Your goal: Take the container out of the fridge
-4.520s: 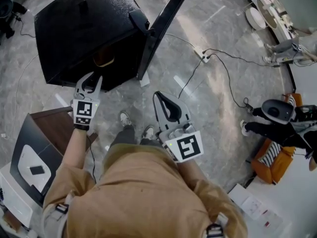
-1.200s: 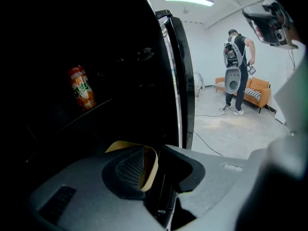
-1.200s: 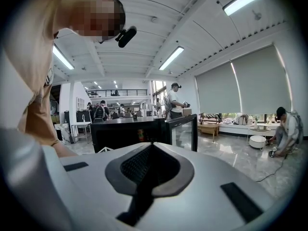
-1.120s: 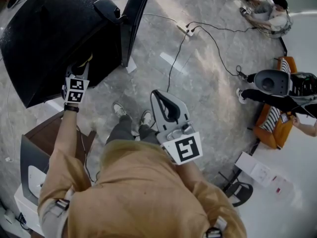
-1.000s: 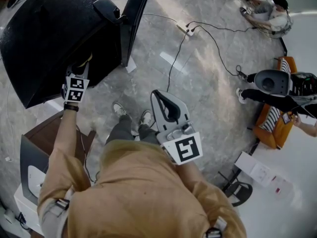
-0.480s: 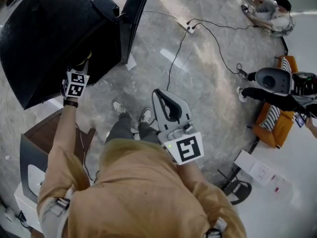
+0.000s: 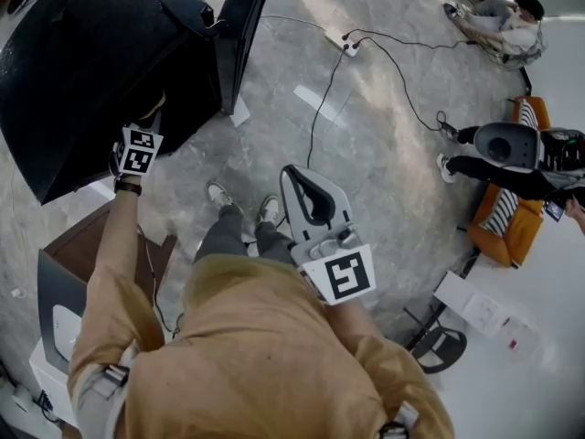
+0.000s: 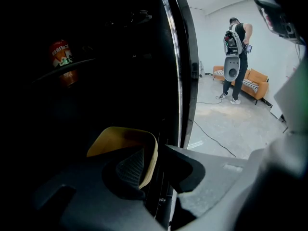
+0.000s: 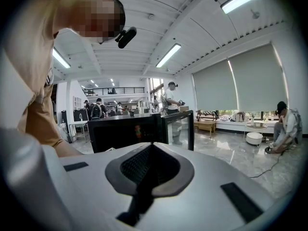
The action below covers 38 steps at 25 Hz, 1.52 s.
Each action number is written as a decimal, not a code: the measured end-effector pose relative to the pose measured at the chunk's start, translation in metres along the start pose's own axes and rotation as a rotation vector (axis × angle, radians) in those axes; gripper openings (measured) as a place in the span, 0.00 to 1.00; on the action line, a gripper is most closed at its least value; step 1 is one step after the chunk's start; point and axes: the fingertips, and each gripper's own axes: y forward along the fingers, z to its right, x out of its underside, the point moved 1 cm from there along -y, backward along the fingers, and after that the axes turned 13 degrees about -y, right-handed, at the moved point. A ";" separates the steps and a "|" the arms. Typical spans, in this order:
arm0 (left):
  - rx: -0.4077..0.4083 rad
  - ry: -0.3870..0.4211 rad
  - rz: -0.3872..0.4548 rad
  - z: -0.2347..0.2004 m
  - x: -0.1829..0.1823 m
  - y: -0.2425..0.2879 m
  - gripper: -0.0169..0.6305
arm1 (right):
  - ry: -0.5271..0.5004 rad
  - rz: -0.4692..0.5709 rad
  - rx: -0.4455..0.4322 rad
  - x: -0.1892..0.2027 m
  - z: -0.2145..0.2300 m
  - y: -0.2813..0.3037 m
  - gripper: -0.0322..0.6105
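A black fridge stands on the floor with its door swung open. My left gripper reaches into its dark inside, where a bit of the yellow container shows. In the left gripper view the container is a thin-walled yellow tub; my left gripper is shut on its right wall, one jaw inside the tub and one outside. My right gripper hangs shut and empty before my body. In its own view the right gripper points toward the fridge.
A red can stands on a higher shelf inside the fridge. The door edge lies just right of the left gripper. A power strip with cables lies on the floor; a brown table is at my left. People and an orange sofa are at the right.
Since 4.5 s ago the left gripper, then open before the fridge, has gone inside to the container. Over the last second it has barely shifted. The right gripper has not moved.
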 end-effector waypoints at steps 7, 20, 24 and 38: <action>-0.001 0.018 -0.032 -0.001 0.005 0.009 0.17 | 0.004 -0.006 0.015 0.003 0.003 -0.003 0.05; 0.008 -0.020 -0.085 -0.004 0.014 0.020 0.17 | 0.011 -0.018 0.030 0.008 0.007 -0.007 0.05; 0.009 -0.027 -0.091 -0.005 0.016 0.023 0.17 | 0.011 -0.025 0.028 0.011 0.005 -0.008 0.05; 0.026 -0.027 -0.131 -0.006 0.023 0.033 0.17 | 0.011 -0.032 0.035 0.013 0.004 -0.007 0.05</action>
